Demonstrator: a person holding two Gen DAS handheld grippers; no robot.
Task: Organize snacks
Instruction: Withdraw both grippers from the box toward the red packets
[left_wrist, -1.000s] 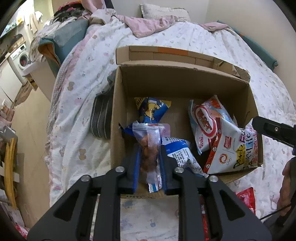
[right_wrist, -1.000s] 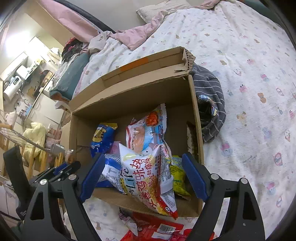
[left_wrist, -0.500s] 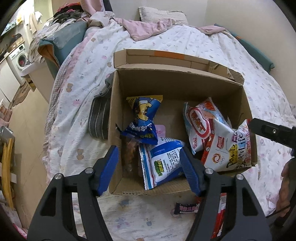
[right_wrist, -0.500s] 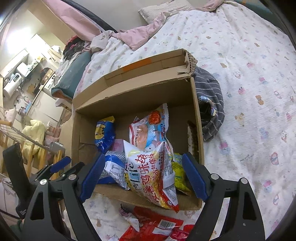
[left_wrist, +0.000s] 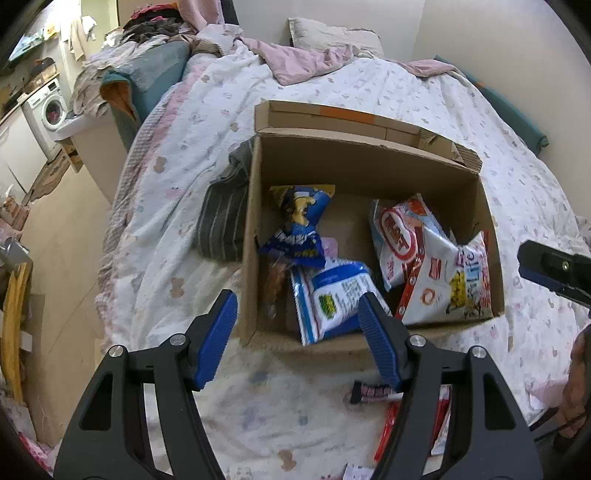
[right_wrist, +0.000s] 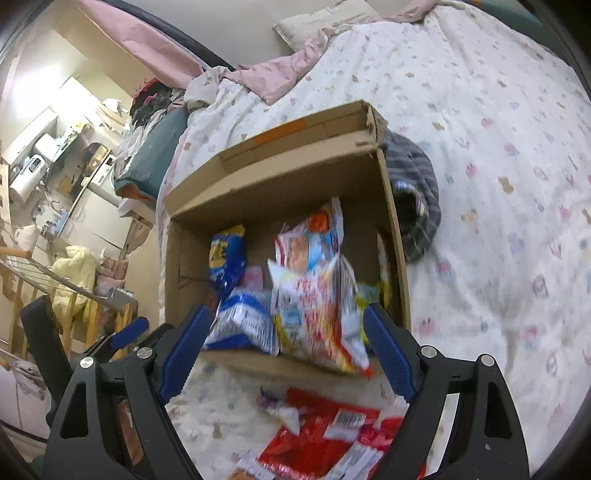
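Snacks in crinkly foil and plastic packets are what I am sorting, and most of them already sit inside the open brown cardboard box (left_wrist: 369, 173) on the bed with the white patterned cover (left_wrist: 177, 155): a blue and yellow twisted packet (left_wrist: 301, 225) leaning near the left wall, a blue and white packet (left_wrist: 334, 295) lying at the front, and two white and red bags (left_wrist: 436, 266) propped on the right. A few remain outside, on the cover just in front of the box: a flat red and white packet (right_wrist: 321, 443) and a small dark-ended wrapper (left_wrist: 371, 392).

As I judge it, the step now is to go for one of those loose packets. I would lower one gripper straight over the red packet, pinch it by an edge rather than its flat face, and lift it clear of the front wall before carrying it in, so nothing already stacked gets knocked out.

My left gripper (left_wrist: 297, 332) hangs above the box's front left corner with its jaws apart and nothing between the blue pads. My right gripper (right_wrist: 284, 350) has its jaws spread wide, also empty; the packets seen between them lie in the box beyond, untouched.
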